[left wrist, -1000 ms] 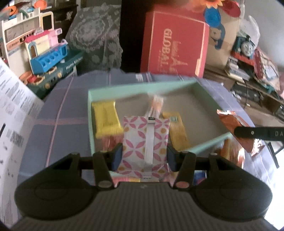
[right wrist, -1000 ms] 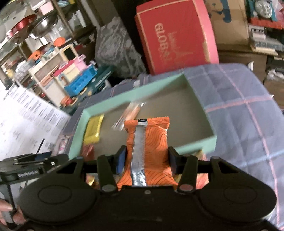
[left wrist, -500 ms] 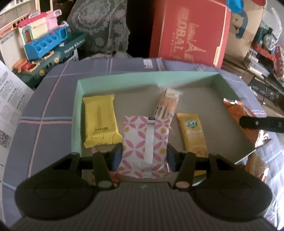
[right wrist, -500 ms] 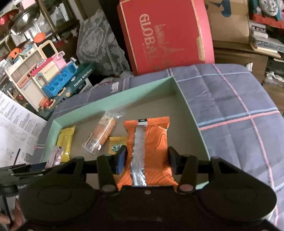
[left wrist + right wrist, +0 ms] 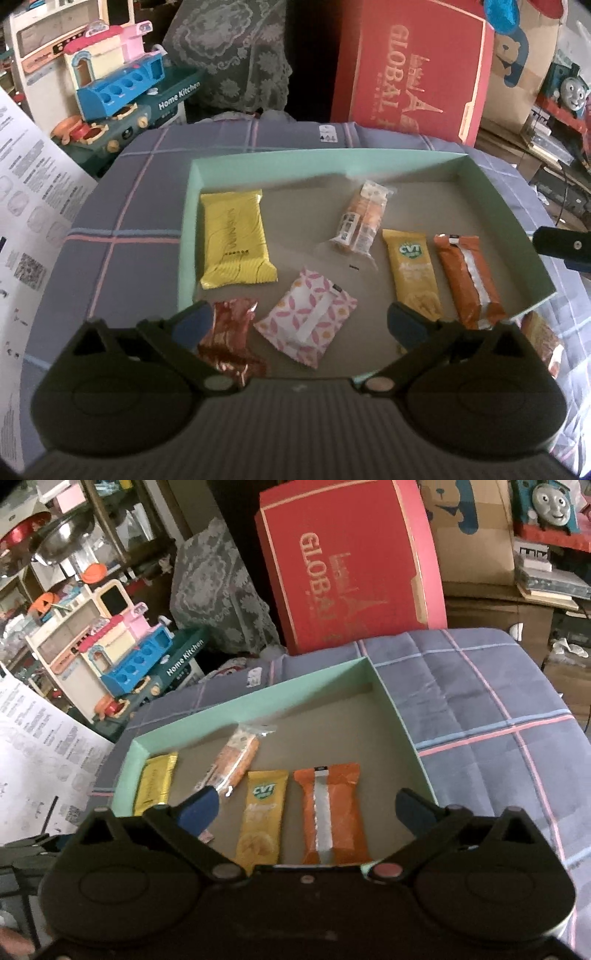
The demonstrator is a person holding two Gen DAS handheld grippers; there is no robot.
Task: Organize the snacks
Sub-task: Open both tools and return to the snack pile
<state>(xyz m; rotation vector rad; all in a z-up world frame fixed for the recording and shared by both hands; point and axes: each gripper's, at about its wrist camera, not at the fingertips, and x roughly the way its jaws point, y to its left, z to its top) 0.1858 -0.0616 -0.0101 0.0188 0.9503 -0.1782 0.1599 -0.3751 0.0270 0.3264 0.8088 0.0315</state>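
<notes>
A mint-green shallow box (image 5: pixel 325 158) (image 5: pixel 258 696) lies on a checked cloth. Inside lie a yellow pack (image 5: pixel 234 243) (image 5: pixel 153 784), a clear orange snack stick (image 5: pixel 362 221) (image 5: pixel 236 762), a yellow CVT bar (image 5: pixel 413 275) (image 5: pixel 260 818), an orange pack (image 5: pixel 469 278) (image 5: pixel 332 812), a pink-patterned pack (image 5: pixel 308 323) and a red foil pack (image 5: pixel 231 339). My left gripper (image 5: pixel 301 321) is open above the pink pack. My right gripper (image 5: pixel 306 808) is open above the orange pack. The right gripper's tip also shows in the left wrist view (image 5: pixel 561 249).
A red GLOBAL box (image 5: pixel 410 70) (image 5: pixel 351 568) stands behind the table. A toy kitchen (image 5: pixel 122 96) (image 5: pixel 122 657) sits at the back left. A printed paper sheet (image 5: pixel 29 206) (image 5: pixel 40 753) hangs at the left edge. Another orange pack (image 5: pixel 543 339) lies outside the box's near right corner.
Both grippers have opened. The pink pack left the left gripper and lies in the box. The orange pack left the right gripper and lies beside the CVT bar.
</notes>
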